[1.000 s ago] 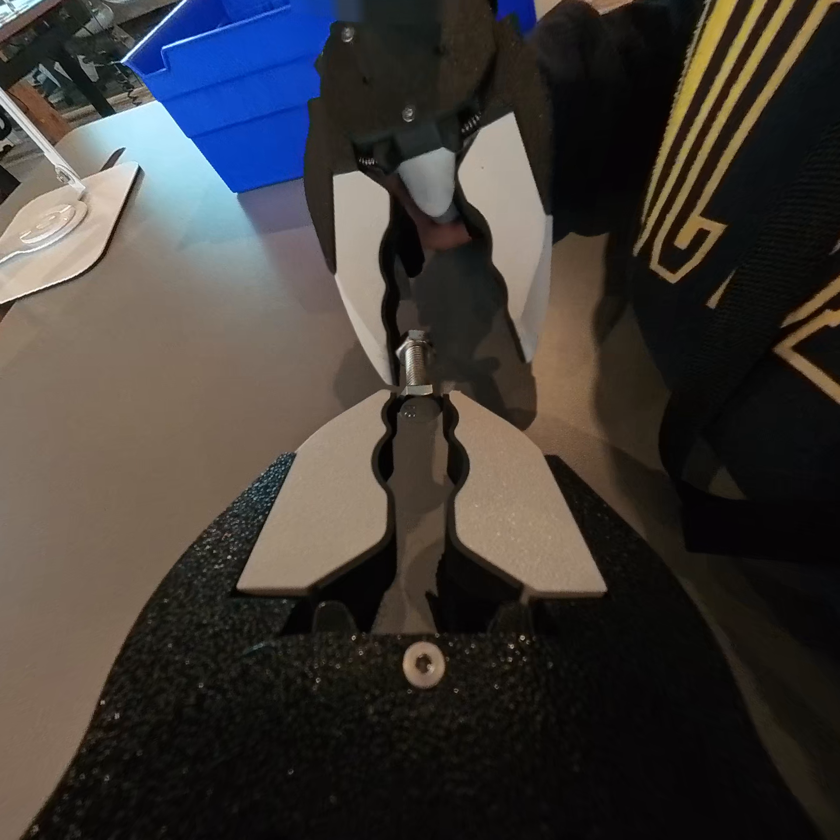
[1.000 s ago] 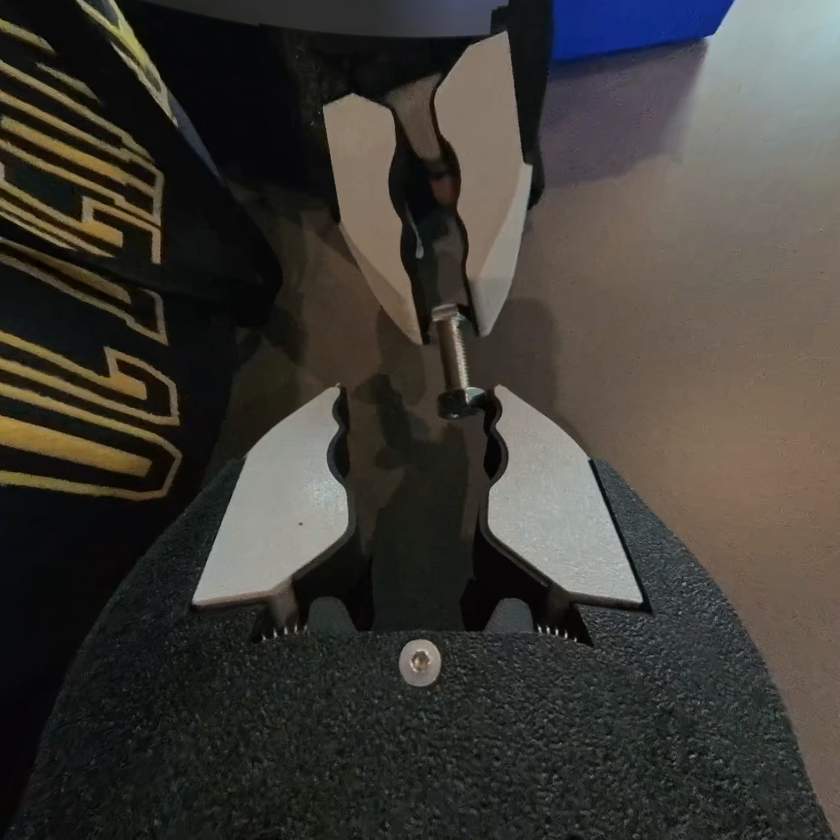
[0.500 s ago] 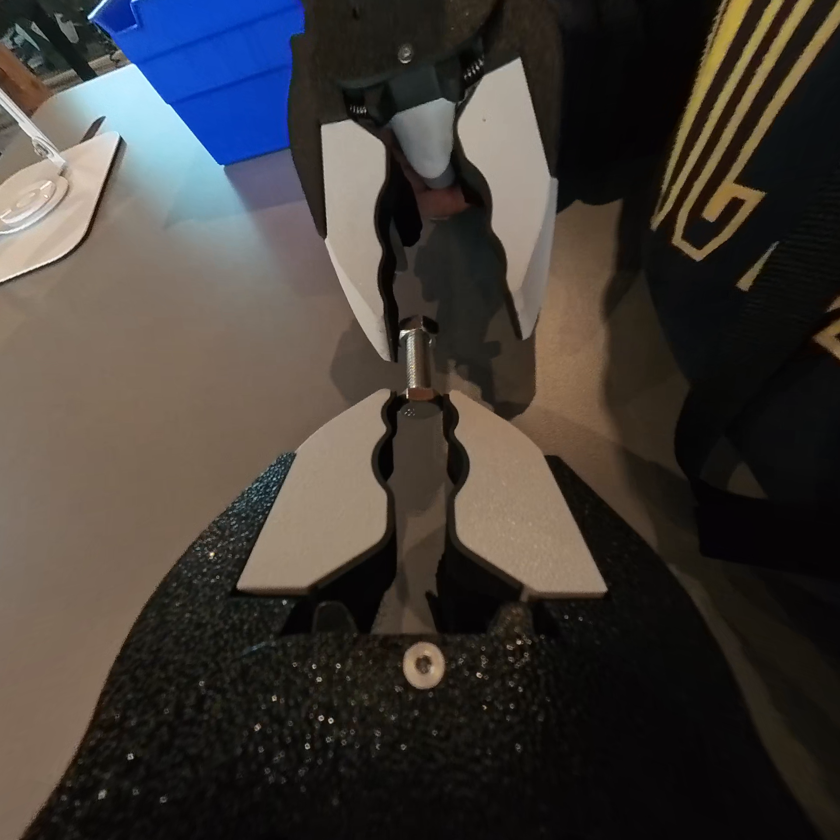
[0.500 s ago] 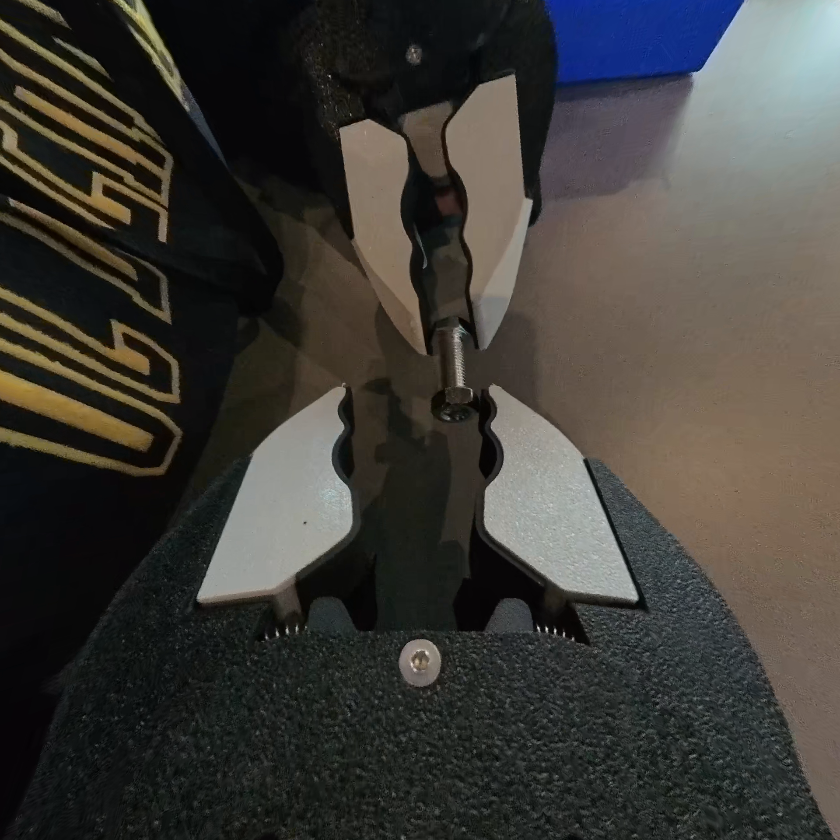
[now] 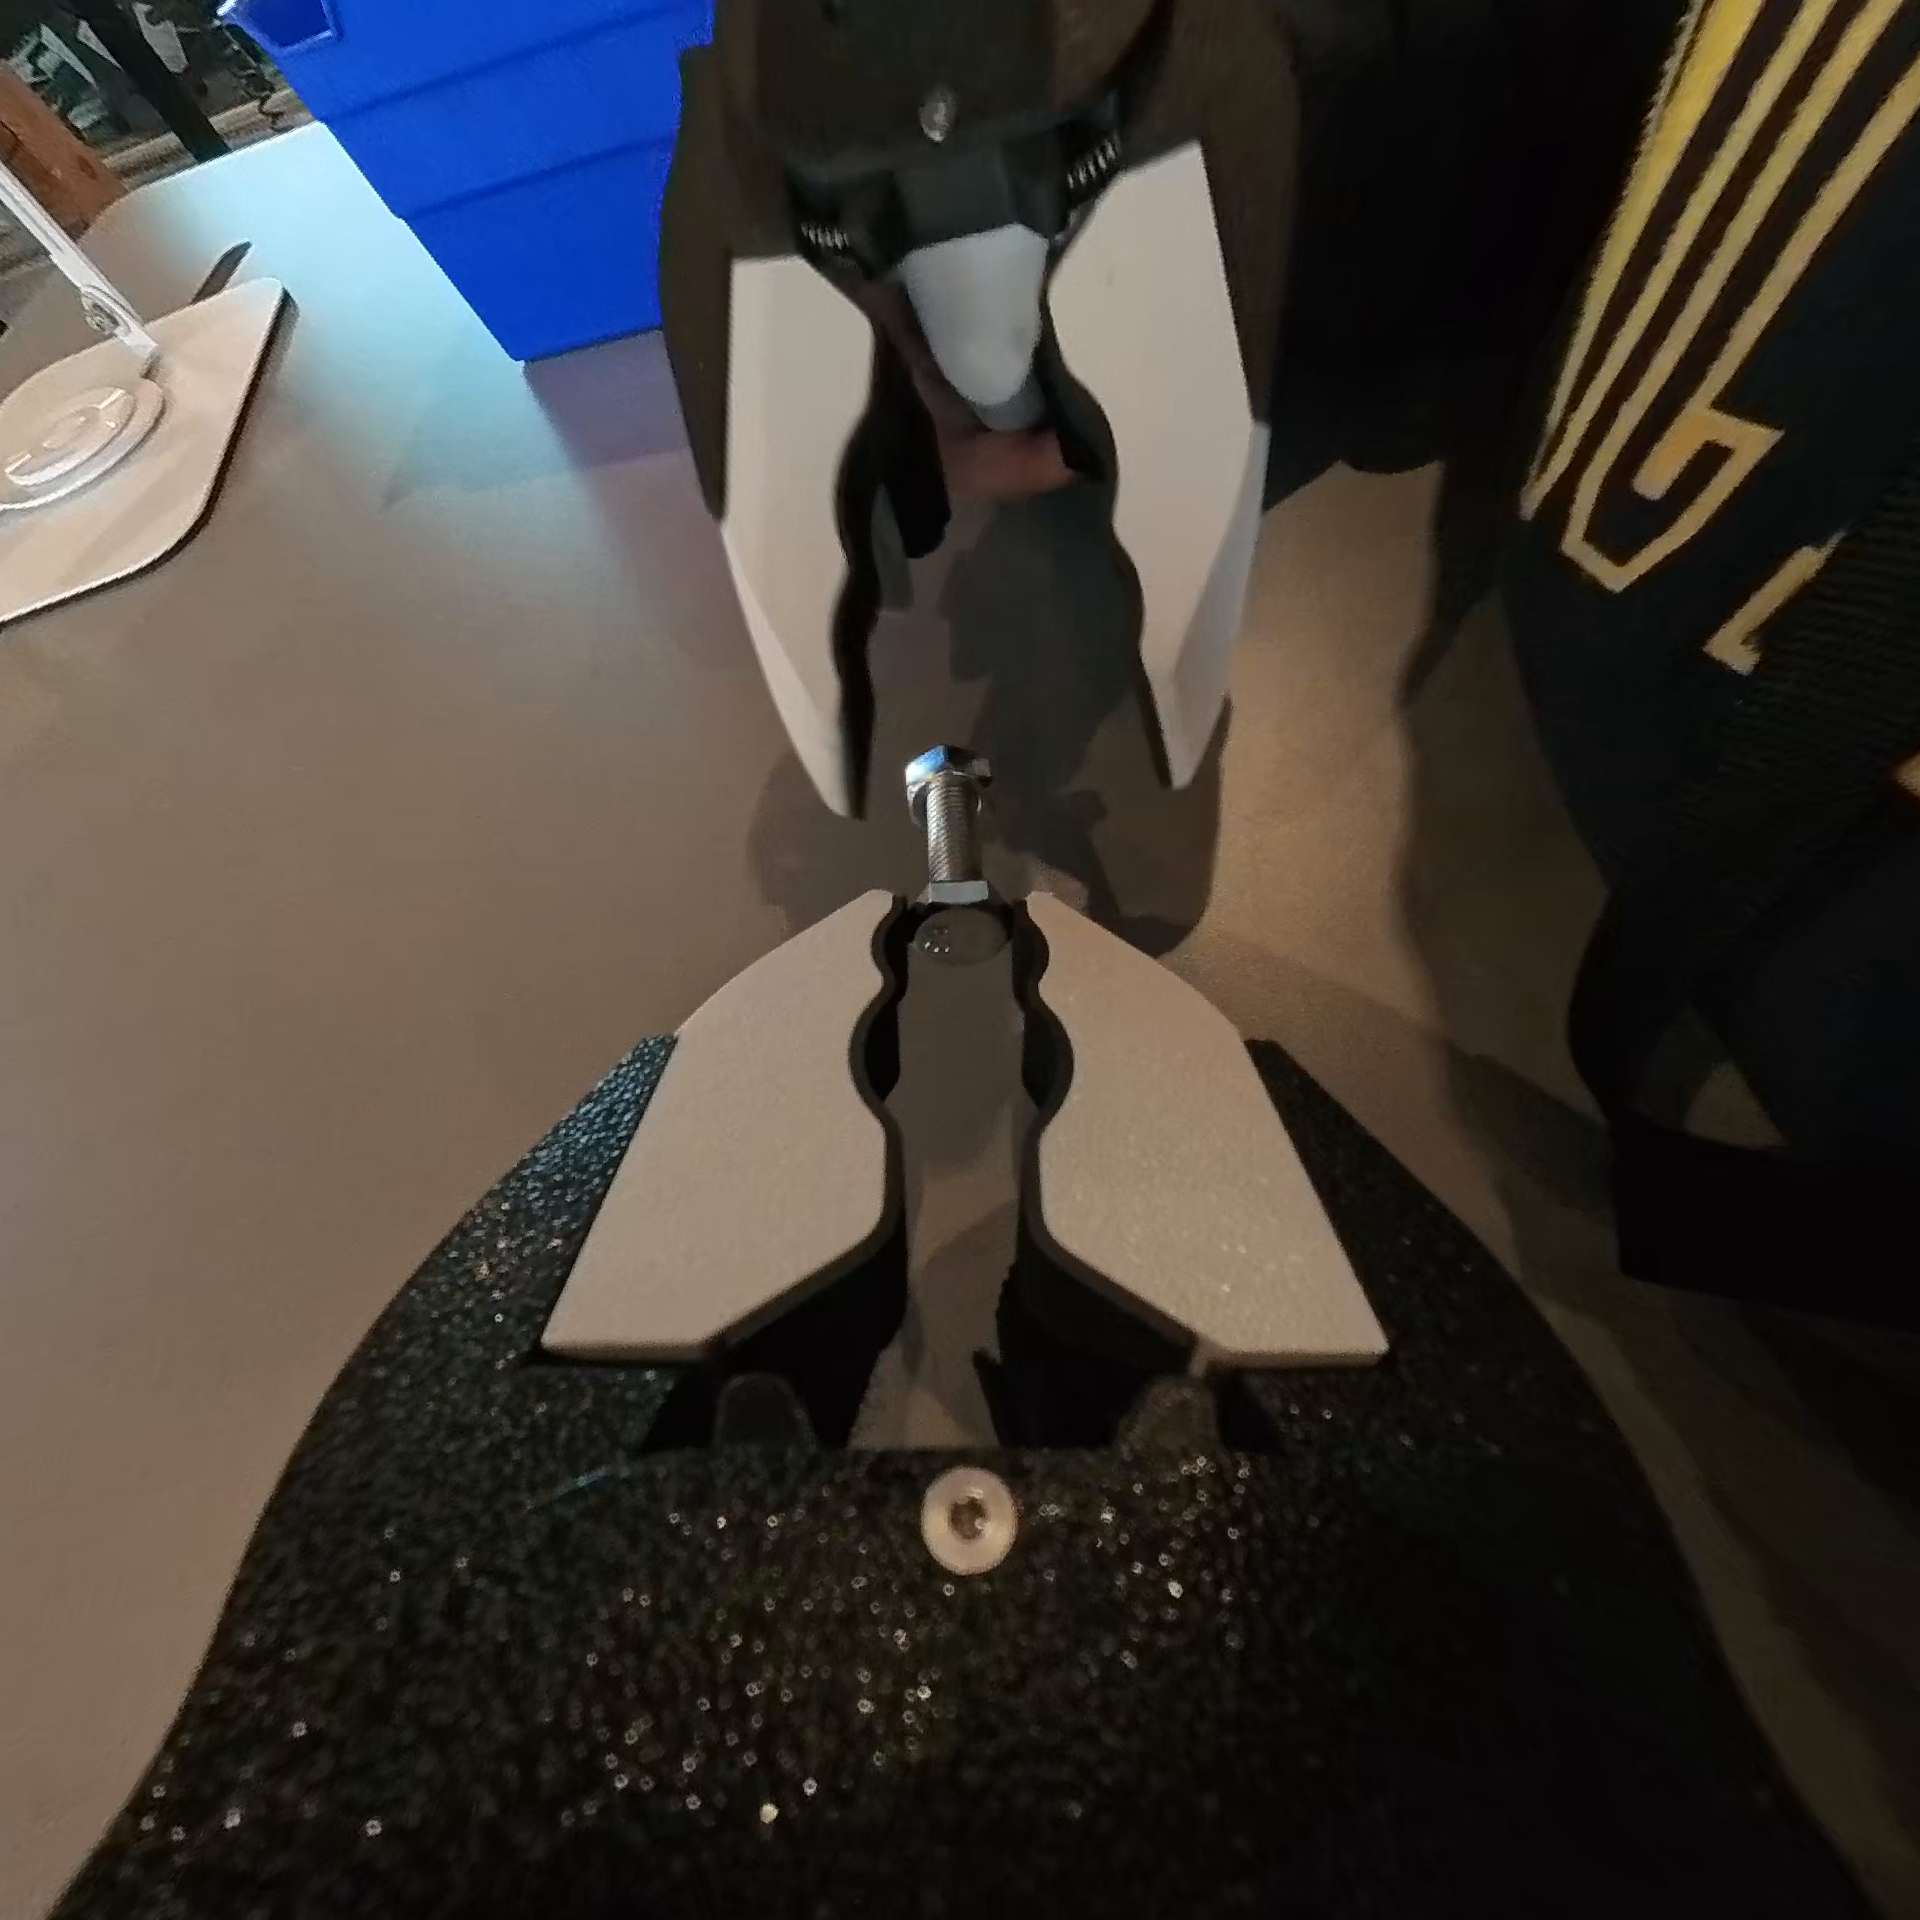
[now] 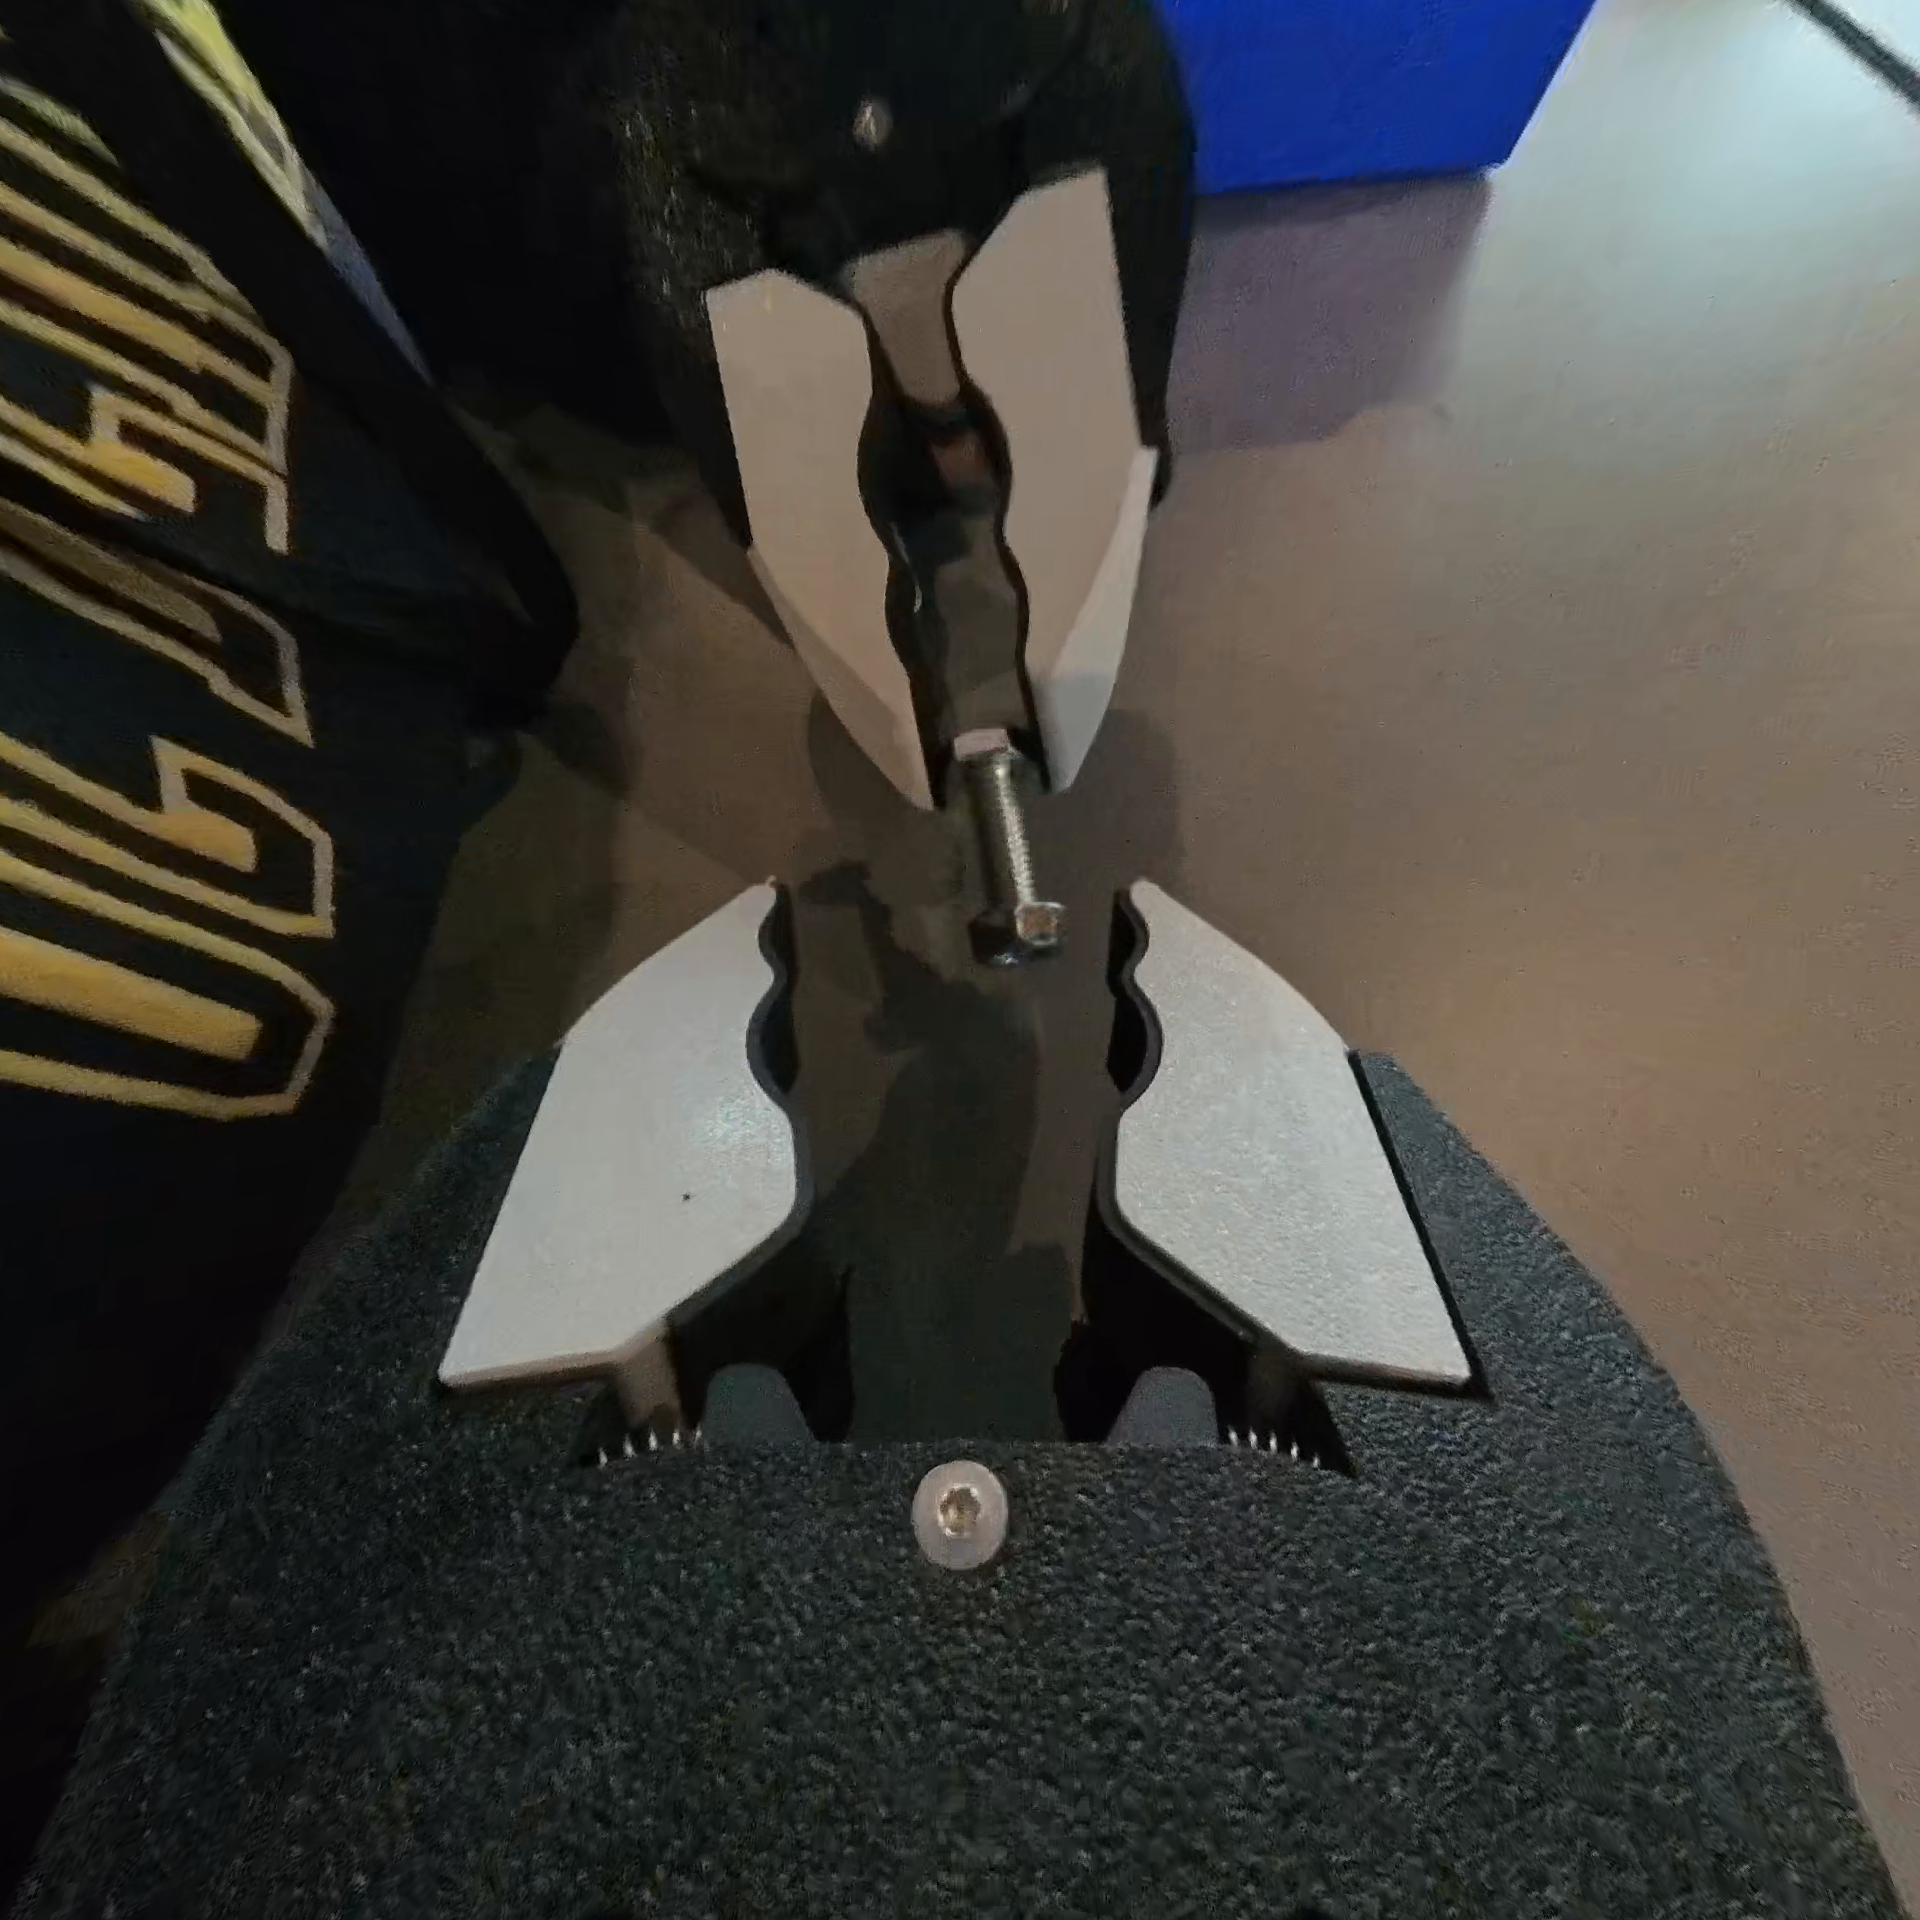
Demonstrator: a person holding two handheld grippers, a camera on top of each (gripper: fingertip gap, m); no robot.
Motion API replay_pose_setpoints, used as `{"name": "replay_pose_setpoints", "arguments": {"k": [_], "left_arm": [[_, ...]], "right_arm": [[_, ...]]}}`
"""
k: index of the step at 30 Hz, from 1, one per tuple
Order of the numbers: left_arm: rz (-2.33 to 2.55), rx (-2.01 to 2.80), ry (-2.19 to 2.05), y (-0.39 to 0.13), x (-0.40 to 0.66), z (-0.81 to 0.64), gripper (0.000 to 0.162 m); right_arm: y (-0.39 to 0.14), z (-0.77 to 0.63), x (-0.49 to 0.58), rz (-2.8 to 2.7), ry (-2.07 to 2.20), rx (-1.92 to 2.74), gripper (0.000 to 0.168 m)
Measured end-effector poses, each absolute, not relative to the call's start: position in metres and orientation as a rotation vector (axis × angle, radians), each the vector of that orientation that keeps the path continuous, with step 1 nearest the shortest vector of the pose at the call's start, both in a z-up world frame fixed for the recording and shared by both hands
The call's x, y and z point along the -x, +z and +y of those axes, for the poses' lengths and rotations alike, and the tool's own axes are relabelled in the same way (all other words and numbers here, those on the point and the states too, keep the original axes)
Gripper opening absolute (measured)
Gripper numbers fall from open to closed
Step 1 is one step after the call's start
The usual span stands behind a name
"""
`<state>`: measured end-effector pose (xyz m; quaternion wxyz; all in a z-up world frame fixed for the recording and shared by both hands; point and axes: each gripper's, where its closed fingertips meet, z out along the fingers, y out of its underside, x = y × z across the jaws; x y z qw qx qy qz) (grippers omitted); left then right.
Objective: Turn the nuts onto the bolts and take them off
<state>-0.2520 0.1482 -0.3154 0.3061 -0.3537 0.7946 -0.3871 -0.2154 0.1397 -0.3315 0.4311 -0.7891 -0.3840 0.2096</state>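
Observation:
A steel bolt (image 5: 943,847) points forward, away from my left gripper (image 5: 961,920), which is shut on its hex head. A nut (image 5: 943,774) sits at the bolt's far end. My right gripper (image 5: 1013,784) faces it from the other side, open, with its fingertips on either side of the nut and not touching it. In the right wrist view the right gripper (image 6: 951,894) is open, and the nut (image 6: 1023,930) hangs free between its fingertips, nearer the right one. The bolt (image 6: 1000,831) runs back to the left gripper (image 6: 992,774).
The grey table (image 5: 364,831) lies under both grippers. A blue bin (image 5: 499,156) stands at the back and also shows in the right wrist view (image 6: 1351,83). A white flat stand base (image 5: 104,447) lies far left. A person's dark garment with yellow lettering (image 5: 1714,520) is close beside. About 5 cm separates my left fingertips from my right.
The right gripper's finger was against the nut; it has drawn back a little and the nut now stands free. The left gripper still holds the bolt head.

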Motion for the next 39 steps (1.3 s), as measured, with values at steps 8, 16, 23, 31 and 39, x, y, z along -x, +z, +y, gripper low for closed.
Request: {"name": "replay_pose_setpoints", "arguments": {"k": [8,16,23,31,39], "left_arm": [[2.116,0.939,-0.994,-0.318,0.253,0.149,0.018],[2.115,0.941,-1.008,-0.317,0.253,0.149,0.018],[2.113,0.952,-1.0,-0.318,0.252,0.151,0.018],[2.106,0.952,-1.014,-0.32,0.249,0.155,0.018],[2.11,0.944,-1.007,-0.326,0.235,0.157,0.018]], "right_arm": [[-0.323,0.124,0.22,-1.04,0.608,1.895,0.039],[-0.324,0.138,0.211,-0.968,0.492,1.91,0.055],[-0.332,0.13,0.213,-1.06,0.474,1.921,0.053],[-0.323,0.133,0.213,-0.985,0.526,1.895,0.06],[-0.334,0.145,0.193,-0.907,0.392,2.003,0.049]]}}
